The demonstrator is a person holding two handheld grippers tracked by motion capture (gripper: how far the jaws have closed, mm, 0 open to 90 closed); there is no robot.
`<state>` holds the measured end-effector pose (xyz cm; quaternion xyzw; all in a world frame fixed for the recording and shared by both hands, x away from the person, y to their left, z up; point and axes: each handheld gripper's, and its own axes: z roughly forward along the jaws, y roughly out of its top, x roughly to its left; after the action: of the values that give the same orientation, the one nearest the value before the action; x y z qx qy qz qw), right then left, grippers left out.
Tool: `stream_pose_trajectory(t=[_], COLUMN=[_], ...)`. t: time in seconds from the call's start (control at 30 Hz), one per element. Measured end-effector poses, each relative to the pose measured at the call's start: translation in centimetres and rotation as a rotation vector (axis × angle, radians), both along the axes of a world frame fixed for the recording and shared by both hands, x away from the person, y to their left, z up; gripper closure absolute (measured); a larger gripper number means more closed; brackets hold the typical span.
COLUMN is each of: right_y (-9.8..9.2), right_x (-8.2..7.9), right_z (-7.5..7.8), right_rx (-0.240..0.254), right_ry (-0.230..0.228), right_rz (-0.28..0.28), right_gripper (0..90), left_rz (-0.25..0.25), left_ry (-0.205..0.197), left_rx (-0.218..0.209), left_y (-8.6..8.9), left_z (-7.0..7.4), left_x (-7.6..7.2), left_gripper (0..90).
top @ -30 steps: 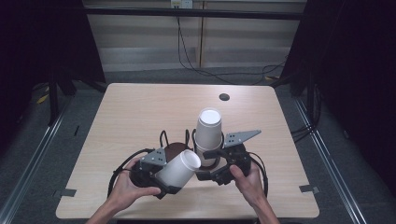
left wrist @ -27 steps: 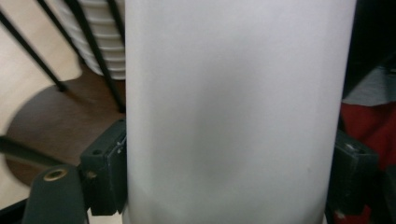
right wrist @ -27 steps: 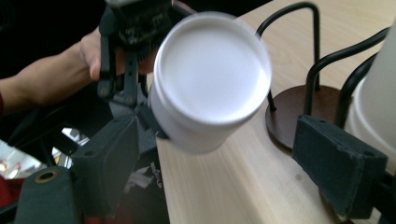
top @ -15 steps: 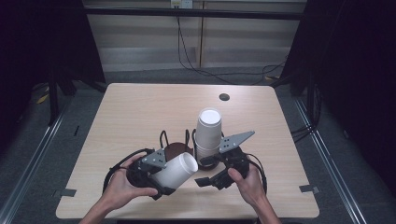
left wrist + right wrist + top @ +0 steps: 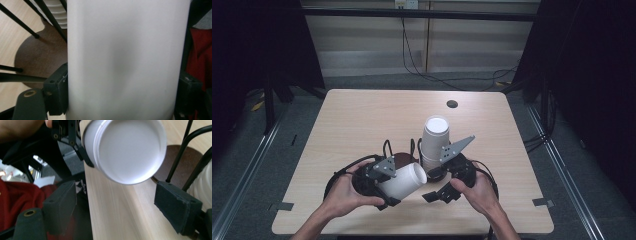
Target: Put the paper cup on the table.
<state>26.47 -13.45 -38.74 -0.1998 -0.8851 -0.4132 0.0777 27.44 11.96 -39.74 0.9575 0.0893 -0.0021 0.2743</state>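
High view, step: left tongs [image 5: 398, 186] clamp a white cup [image 5: 404, 181] taken off the stack [image 5: 434, 142] in the wire holder [image 5: 399, 159]; cup lies tilted above the table [image 5: 362, 120], base toward 2 o'clock.
Left gripper view, grip: both jaws press the cup wall [image 5: 125, 60].
Right gripper view, next: right tongs [image 5: 122, 205] gape empty; cup base [image 5: 131, 151] at 12 o'clock, ready for transfer.

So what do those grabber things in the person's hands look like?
Both are black. The left gripper and right gripper each carry a grey three-cornered plate on top and trail black cables. The jaws end in blocky black pads. The forearms are bare.
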Motion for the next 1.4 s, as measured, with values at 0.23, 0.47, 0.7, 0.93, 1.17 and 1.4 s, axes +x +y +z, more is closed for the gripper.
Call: stream_pose_trajectory(t=[0.23,0.47,0.7,0.93,1.17,1.4], right_y=[0.3,1.1,1.6,2.0,2.5,2.9], right_x=[0.1,0.4,0.4,0.6,0.4,0.2], right_z=[-0.4,-1.3,-1.7,-2.4,-2.7,-2.6], right_rx=[-0.040,-0.078,-0.120,-0.123,-0.135,-0.151], right_ry=[0.000,0.030,0.042,0.072,0.122,0.158], right_rz=[0.025,0.051,0.084,0.131,0.152,0.173], right_gripper=[18.0,18.7,20.3,20.7,15.0,15.0], left_rz=[-0.017,-0.037,-0.066,-0.083,-0.110,-0.142], left_ry=[-0.007,-0.005,-0.007,-0.002,-0.006,0.001], left_rx=[0.060,0.103,0.126,0.147,0.170,0.159], left_y=[-0.6,-0.9,-1.3,-1.9,-2.3,-2.3], left_z=[0.0,-0.4,-0.7,-1.1,-1.4,-1.4], left_x=[-0.3,-0.7,-1.1,-1.2,-1.7,-2.0], left_gripper=[18.9,18.9,19.0,19.1,19.1,19.0])
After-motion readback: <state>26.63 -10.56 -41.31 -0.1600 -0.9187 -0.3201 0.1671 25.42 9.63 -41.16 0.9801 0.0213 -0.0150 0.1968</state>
